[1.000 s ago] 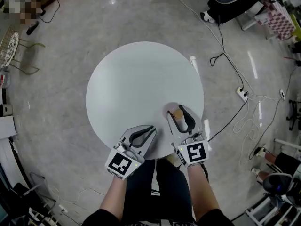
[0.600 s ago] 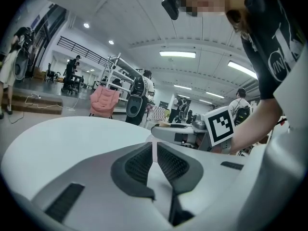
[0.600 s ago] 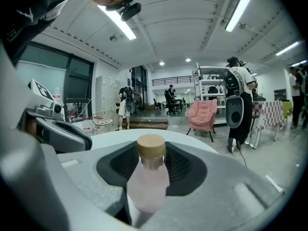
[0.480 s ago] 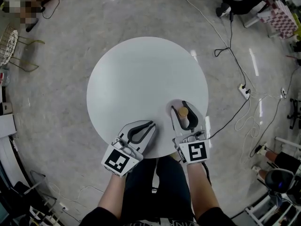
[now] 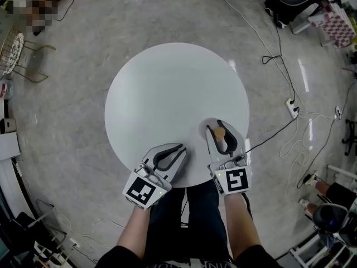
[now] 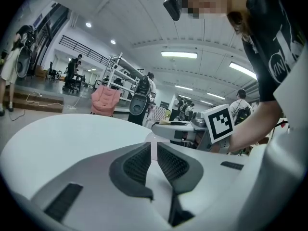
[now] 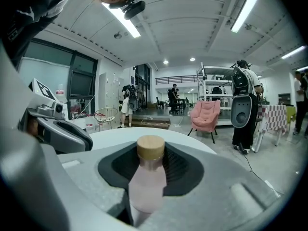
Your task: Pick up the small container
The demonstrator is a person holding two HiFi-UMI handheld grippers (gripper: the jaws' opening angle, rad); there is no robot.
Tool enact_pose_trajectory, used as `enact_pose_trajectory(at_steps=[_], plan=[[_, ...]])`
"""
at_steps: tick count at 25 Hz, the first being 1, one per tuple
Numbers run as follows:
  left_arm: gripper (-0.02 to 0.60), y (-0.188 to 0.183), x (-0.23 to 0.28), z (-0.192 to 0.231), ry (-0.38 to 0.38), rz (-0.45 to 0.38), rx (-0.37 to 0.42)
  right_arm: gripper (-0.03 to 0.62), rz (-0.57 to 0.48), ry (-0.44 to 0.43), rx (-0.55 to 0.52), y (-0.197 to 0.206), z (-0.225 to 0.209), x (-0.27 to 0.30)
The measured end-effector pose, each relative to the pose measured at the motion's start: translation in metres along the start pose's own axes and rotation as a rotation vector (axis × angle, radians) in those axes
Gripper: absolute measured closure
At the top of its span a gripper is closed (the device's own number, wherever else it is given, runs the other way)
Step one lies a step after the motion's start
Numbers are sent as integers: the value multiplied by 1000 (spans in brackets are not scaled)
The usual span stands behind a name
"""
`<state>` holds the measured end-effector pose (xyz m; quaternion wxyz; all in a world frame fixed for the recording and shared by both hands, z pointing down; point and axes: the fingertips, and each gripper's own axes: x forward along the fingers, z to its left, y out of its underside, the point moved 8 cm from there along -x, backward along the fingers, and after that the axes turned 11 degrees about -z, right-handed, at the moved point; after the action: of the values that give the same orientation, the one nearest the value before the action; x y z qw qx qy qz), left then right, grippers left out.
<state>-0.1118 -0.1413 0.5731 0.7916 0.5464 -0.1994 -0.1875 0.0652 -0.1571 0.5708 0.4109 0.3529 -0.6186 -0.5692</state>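
Note:
A small pink container with a tan cap (image 5: 221,133) stands upright near the front right edge of the round white table (image 5: 167,88). My right gripper (image 5: 219,128) has a jaw on either side of it; the jaws are closing, with the container (image 7: 147,186) deep between the ribbed pads (image 7: 180,170). I cannot see the pads pressing on it. My left gripper (image 5: 177,149) rests at the table's front edge, to the left of the container, shut with nothing in it. In the left gripper view its pads (image 6: 139,162) almost meet.
Grey polished floor surrounds the table. Cables and a power strip (image 5: 291,109) lie on the right. A wire chair (image 5: 14,54) stands far left. A pink armchair (image 7: 206,114) and people stand in the distance. The person's legs are under the table's front edge.
The right gripper has slid forward round the container, which now sits deeper between its jaws, and the jaws have narrowed a little. The left gripper has barely moved.

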Motion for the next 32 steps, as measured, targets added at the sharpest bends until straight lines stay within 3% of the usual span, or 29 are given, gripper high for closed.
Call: enact_pose_trajectory(at_steps=[6,11,16,17,18,19,23,32], plan=[[554,-1,12,1,-10,26,17,464,14,-54,16,-9,-7,0],[554,-2,25,1,-25,1,20,464,7,-119,12,-25,-10,3],[551,0,35,5,8,25,6,464,-18,-164,21,-44,-11,9],[534,0,38,5,18,27,1,464,-23,-172,23,-48,-11,10],[454,1,41,5,27,31,-4,464,-26,-180,26,-52,-11,11],[422,1,43,5,34,34,-5,464,-29,-188,25,-57,-10,11],[417,-2,53,0,49,30,37,464,-54,-238,3,-75,-11,13],[308,-19,71,-8,70,58,171,464,-26,-320,12,-98,-5,13]])
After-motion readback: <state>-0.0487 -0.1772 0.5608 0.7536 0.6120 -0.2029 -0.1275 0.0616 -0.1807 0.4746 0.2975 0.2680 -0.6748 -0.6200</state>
